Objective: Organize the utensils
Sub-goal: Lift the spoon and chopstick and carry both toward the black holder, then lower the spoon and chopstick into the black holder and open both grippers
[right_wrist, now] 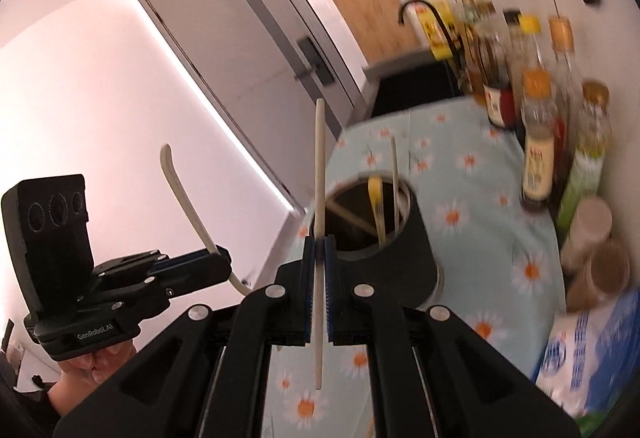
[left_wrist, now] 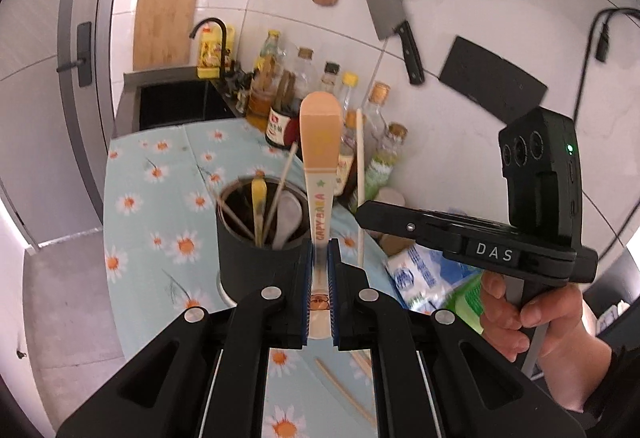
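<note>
Fingers (left_wrist: 304, 302) of left gripper (left_wrist: 320, 262) clamped on a spoon (left_wrist: 320, 142) by its handle, bowl end up at frame centre. Right gripper (right_wrist: 319, 254) pinched shut on one chopstick (right_wrist: 320, 166) mid-length, stick upright. Both held vertical, presumably so they can drop straight in. Holder (left_wrist: 256, 238) sits just beyond, left of centre, already with chopsticks and spoons inside. More loose chopsticks (left_wrist: 344, 394) on cloth (left_wrist: 160, 174) at bottom. Bottles (left_wrist: 280, 86) further back, by the wall.

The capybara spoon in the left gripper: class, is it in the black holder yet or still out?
Out. The left gripper is shut on the spoon, held above and beside the black holder, not inside it.
</note>
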Motion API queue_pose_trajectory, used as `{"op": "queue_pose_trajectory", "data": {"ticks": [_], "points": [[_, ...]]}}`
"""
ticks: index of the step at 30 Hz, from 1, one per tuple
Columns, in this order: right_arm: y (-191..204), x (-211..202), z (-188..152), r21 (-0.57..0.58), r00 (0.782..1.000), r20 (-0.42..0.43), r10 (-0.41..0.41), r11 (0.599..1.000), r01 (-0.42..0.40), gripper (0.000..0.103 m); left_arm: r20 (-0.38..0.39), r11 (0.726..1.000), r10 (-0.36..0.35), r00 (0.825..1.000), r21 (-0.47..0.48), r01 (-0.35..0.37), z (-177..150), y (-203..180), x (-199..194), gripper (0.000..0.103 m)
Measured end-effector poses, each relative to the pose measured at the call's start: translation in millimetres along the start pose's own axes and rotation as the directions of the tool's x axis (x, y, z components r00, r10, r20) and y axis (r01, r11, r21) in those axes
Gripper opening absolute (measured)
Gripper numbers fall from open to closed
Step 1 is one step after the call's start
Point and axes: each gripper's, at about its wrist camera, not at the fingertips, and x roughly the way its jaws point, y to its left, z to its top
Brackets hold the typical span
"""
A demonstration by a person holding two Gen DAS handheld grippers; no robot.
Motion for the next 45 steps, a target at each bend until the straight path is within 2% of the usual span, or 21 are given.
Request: {"op": "queue_pose_trajectory", "data": {"ticks": [3,9,13,20,23,28,34,45], "points": [[-2,1,15,-0.042,0.998,0.067,-0.007,0.999,0.010,0.006,0.025,1.000,0.015,1.000,0.000,-0.015,16,2,5,0.006],[3,-2,42,-0.104,0.982,0.186,0.037,0.994,-0.018,0.006,0.068,0.999,0.033,0.997,-0.005,-0.032,41,10,13,0.006],[5,-1,55,-0.141,0.968,0.245,0.051,0.990,-0.016,0.006,0.074,0.996,0.083,0.994,-0.012,-0.083,54,15,20,0.006],[-3,7,68,-0.147,0.952,0.299,0.059,0.989,-0.015,0.006,0.089,0.994,0.106,0.990,-0.015,-0.105,67,19,28,0.006],[-8,12,68,-0.159,0.947,0.314,0.070,0.987,-0.020,0.006,0.103,0.990,0.140,0.985,-0.007,-0.140,69,21,34,0.006],[-16,28,58,-0.174,0.949,0.313,0.031,0.984,0.025,0.006,0.089,0.991,0.134,0.987,-0.033,-0.131,62,27,52,0.006],[-32,41,48,-0.124,0.957,0.288,0.033,0.992,0.004,0.006,0.054,0.990,0.138,0.989,-0.015,-0.137,50,25,72,0.006],[-38,58,30,-0.112,0.973,0.230,0.002,0.993,0.024,0.006,-0.033,0.988,0.151,0.988,-0.027,-0.152,29,32,97,0.007]]}}
